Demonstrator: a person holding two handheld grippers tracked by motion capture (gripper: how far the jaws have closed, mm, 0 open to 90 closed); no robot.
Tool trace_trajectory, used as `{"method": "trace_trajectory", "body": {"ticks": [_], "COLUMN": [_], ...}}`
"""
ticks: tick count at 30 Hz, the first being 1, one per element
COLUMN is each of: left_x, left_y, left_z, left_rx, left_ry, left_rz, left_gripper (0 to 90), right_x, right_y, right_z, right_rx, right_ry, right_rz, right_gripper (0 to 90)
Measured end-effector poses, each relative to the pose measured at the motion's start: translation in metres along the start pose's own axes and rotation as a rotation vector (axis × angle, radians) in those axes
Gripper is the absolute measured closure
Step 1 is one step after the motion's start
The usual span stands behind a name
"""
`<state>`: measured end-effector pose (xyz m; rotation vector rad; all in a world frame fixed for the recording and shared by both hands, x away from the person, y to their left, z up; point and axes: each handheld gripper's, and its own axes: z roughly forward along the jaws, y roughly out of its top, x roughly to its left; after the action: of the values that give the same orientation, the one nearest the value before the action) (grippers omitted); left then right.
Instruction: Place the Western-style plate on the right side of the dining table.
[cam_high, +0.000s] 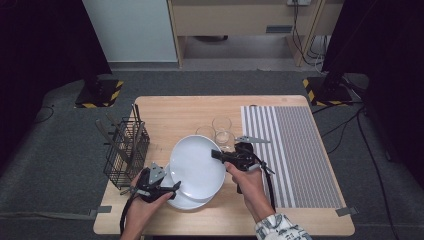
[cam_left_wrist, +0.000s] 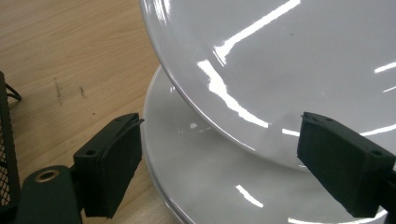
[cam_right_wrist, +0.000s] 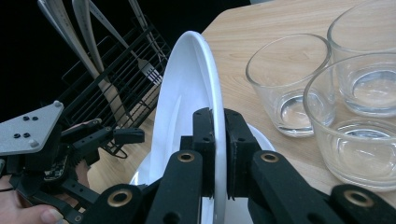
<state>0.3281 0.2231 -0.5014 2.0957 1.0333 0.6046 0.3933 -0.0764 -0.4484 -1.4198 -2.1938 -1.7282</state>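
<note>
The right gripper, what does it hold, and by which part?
The right gripper holds the upper white plate by its rim, tilted above the lower plate.

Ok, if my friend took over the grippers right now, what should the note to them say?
Right hand-held gripper: shut on the rim of the top plate, holding it tilted up off the bottom plate.
Left hand-held gripper: open, jaws either side of both plates' near edges, gripping nothing.
Nearby: three glasses behind the plates, a cutlery basket at the left, a striped mat at the right.
Done: top plate lifted at one edge.
Left: probably carry it off the stack and set it down; where is unclear.
</note>
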Motion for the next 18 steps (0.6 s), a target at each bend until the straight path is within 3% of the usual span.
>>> {"method": "trace_trajectory", "body": {"ticks": [18], "left_x": [-0.0008], "left_y": [0.0011], "left_z": [-0.0011], "left_rx": [-0.013], "left_ry": [-0.004], "left_rz": [0.001], "left_gripper": [11.5], "right_x": [-0.0013], "right_y": [0.0083], "right_z": [-0.0064], "right_rx": [-0.026], "right_ry": [-0.008], "right_rz": [0.009], "right_gripper": [85.4]}}
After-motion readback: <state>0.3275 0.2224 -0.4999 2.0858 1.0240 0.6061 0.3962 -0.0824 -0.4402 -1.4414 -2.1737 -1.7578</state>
